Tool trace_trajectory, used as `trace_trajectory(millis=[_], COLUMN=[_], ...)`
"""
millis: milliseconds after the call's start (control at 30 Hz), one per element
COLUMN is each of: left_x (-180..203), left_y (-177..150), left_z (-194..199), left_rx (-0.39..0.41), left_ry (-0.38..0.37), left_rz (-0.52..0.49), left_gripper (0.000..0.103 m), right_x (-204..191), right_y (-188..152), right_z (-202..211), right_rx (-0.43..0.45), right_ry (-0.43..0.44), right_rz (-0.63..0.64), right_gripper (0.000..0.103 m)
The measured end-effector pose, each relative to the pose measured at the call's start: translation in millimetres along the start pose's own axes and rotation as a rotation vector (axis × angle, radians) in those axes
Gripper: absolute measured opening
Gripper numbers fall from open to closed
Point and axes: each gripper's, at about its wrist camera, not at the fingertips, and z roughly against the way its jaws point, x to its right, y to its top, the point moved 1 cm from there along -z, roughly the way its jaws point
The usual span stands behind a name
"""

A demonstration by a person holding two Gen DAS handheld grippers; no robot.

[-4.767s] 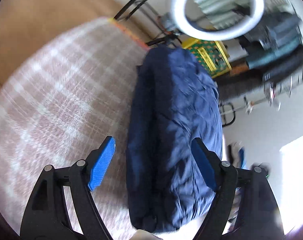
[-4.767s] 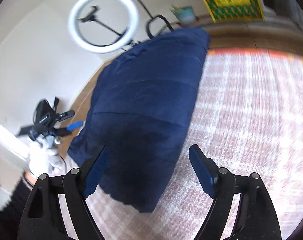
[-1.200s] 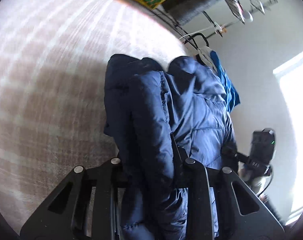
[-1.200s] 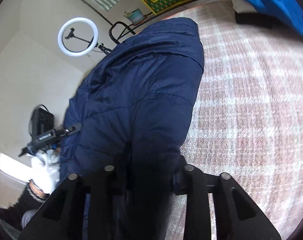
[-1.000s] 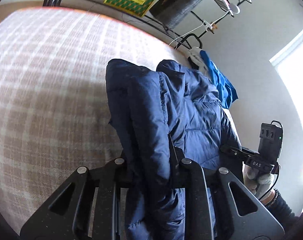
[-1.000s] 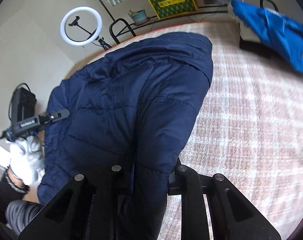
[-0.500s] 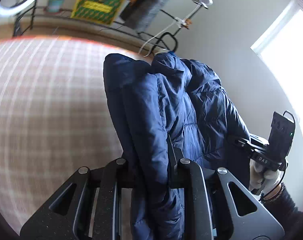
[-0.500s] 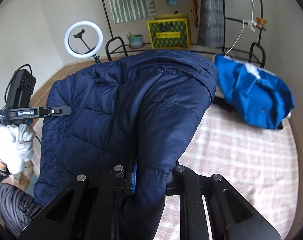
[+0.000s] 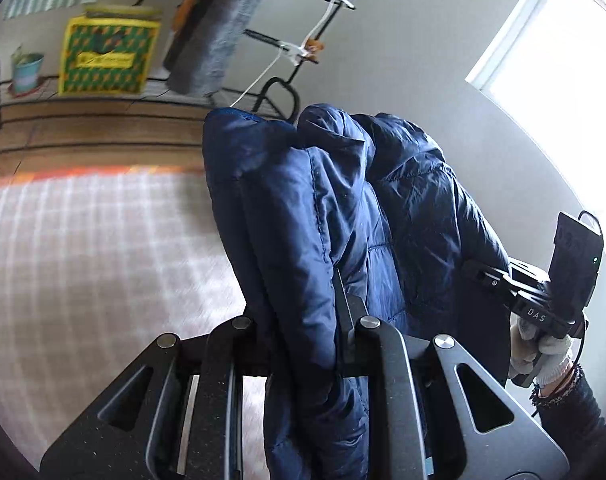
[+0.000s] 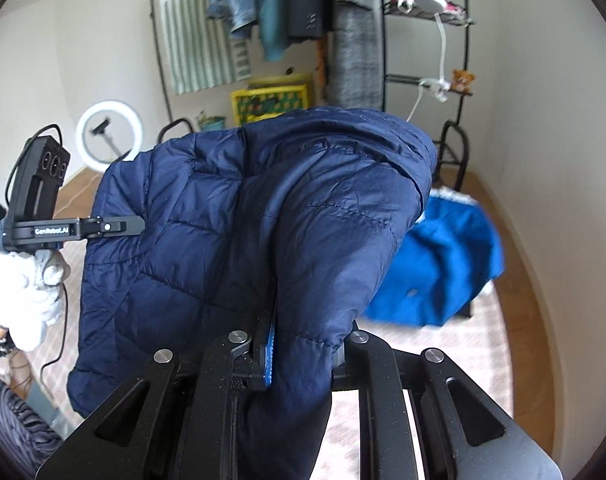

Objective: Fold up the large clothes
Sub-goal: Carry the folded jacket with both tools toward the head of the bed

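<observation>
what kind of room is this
Probably a bedroom or home laundry corner: a clothes rack hung with garments, a plaid bedcover under the navy jacket, and a ring light on the wooden floor.

We look onto pale walls (image 10: 551, 128) and a wooden floor (image 9: 83, 136) with a pink checked rug (image 9: 83, 264). A black clothes rack (image 10: 459, 92) holds hanging garments (a grey one among them); a yellow-green crate (image 9: 107, 56), a small potted plant (image 9: 25, 72) and a ring light (image 10: 109, 136) stand nearby. A bright window (image 9: 559, 56) glows.
</observation>
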Motion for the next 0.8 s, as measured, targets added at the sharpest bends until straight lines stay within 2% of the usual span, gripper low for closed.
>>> trace_trajectory(millis=[233,433,600,800], left_x=[16,12,12,-2], left_y=[71,121,145,162], left_z=[-61,-123,-167,-211], left_rx=[0.048,0.06,0.066,0.07], left_ry=[-0.032,-0.022,-0.009,-0.014], left_rz=[-0.036,-0.049,-0.073,-0.034], left_gripper=[0.018,0.018,0.018,0.018], right_x=[50,101,132,159], right_y=[52,92,111,119], right_z=[-7,-42,-73,-104], right_rx=[0.06,0.087,0.086,0.102], right_ry=[-0.065,-0.102,-0.139,-0.153], right_rz=[0.011,-0.002,-0.005,-0.021], right_gripper=[0.015,0.015,0.014,0.014])
